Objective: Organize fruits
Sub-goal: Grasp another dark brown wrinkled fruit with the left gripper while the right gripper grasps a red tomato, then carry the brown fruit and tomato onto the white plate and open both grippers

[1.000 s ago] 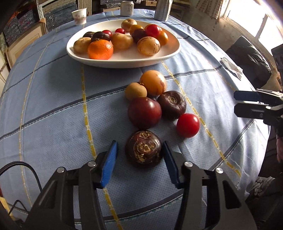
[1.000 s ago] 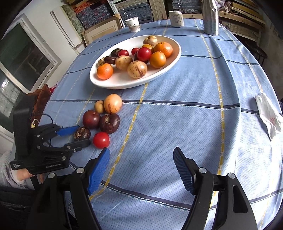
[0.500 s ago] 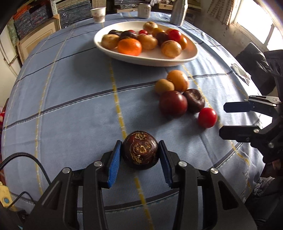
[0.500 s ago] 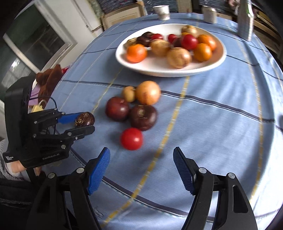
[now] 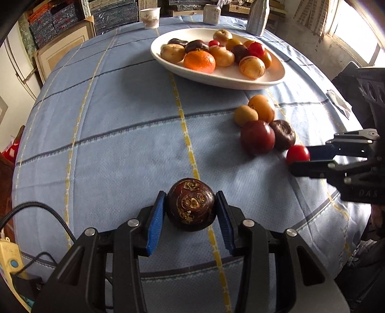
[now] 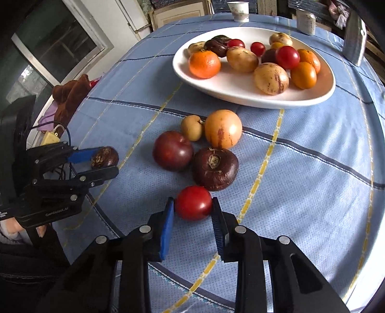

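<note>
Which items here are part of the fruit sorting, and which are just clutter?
In the job:
- dark brown fruit in the left gripper
- red tomato in the right gripper, which has just closed on it
- four loose fruits
- white plate of fruit

Clutter:
- paper cup
- can
- metal bottle
- tablecloth

A matt, finely dimpled blue cloth (image 6: 300,173) covers the desk. The plate (image 6: 231,91) looks like smooth, glossy white ceramic. The tomato (image 6: 193,203) is shiny and smooth; the dark fruit (image 5: 191,204) is dull, with rough tan scars. Both tools have matt black plastic bodies, ribbed blue pads (image 5: 154,224) and bright metal screws (image 6: 145,228).
</note>
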Demonstrator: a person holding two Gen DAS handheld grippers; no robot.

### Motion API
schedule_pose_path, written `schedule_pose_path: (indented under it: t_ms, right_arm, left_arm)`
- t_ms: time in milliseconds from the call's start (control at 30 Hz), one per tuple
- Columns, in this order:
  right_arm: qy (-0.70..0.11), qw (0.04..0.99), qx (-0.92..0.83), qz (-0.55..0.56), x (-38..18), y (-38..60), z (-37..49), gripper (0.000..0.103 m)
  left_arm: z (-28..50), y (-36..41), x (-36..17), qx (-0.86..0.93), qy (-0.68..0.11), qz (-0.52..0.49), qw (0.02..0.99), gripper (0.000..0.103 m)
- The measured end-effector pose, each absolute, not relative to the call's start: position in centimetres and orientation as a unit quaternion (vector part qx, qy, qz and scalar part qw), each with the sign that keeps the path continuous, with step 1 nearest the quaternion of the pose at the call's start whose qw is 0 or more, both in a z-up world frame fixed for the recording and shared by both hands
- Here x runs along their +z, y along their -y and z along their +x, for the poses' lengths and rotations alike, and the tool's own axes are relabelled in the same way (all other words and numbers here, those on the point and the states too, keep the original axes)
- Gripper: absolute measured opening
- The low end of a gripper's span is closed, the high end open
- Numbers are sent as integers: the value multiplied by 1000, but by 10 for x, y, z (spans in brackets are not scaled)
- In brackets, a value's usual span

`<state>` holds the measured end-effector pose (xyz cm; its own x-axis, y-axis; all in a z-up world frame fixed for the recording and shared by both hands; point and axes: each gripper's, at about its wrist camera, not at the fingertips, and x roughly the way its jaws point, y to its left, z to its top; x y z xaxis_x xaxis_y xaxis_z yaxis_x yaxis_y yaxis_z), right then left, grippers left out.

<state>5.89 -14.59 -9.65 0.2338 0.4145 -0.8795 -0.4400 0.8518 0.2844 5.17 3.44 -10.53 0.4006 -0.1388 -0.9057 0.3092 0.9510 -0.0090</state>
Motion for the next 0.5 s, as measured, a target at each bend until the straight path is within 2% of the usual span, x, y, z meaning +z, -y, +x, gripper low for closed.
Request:
schedule_pose_path:
  t_ms: [233, 500]
  right_arm:
    - [-511, 821, 255, 5, -53, 172, 75, 30]
    - [-454, 867, 207, 22, -6, 211, 134, 30]
  left_arm:
    - [86, -16, -75, -137, -501, 89, 850, 41]
    - [152, 10, -32, -143, -451, 104, 875, 41]
